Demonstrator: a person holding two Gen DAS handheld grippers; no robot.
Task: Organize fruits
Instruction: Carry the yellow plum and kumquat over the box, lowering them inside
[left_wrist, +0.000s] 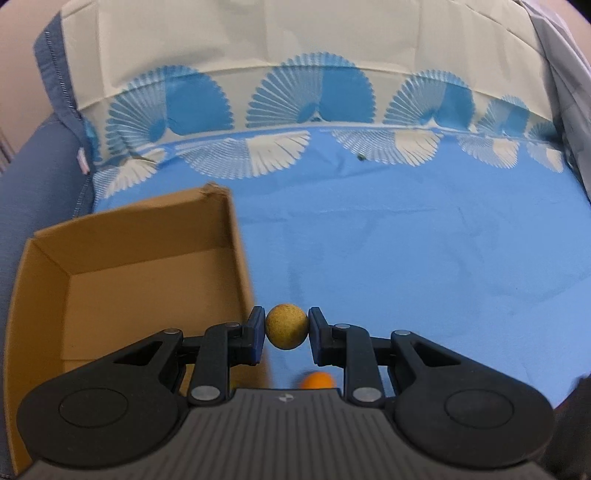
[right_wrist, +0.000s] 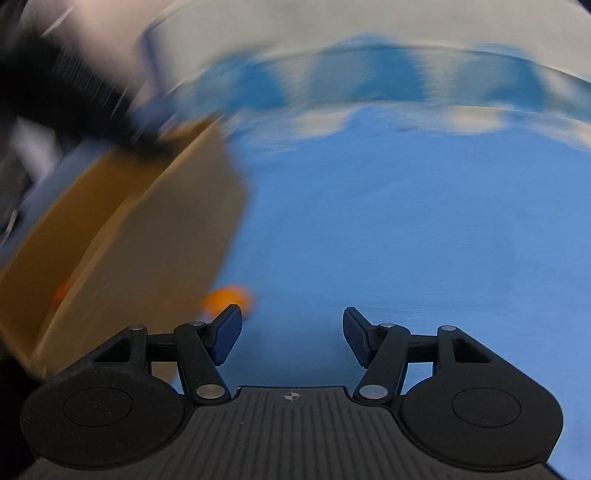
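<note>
Holding a small, rough yellow-brown fruit (left_wrist: 286, 331) pinched between their blue pads, the left tongs (left_wrist: 286, 334) hang above the blue cloth (left_wrist: 424, 240) just beside the right wall of the open cardboard box (left_wrist: 51, 258), not yet over its opening. The box stands toward the cloth's left edge, and from this view its floor looks bare as far as it shows.

The right tongs (right_wrist: 292, 334) stand partly open with nothing between the pads; only blue cloth shows in the gap.

By my judgement the task is in its early-to-middle part: one fruit is in hand and seems bound for the box, and an orange fruit (right_wrist: 229, 298) lies on the cloth close against the box's outer wall, waiting to be gathered.

The left wrist view is sharp: it shows the gripped fruit, the box's inside and the fan-patterned border along the cloth's far edge, with the orange fruit only as a sliver behind the tongs' body. The right wrist view is smeared by motion, yet it shows that orange fruit more fully, just beyond its left pad, and an orange blur at the box's left side that might be another fruit inside; I cannot tell.
</note>
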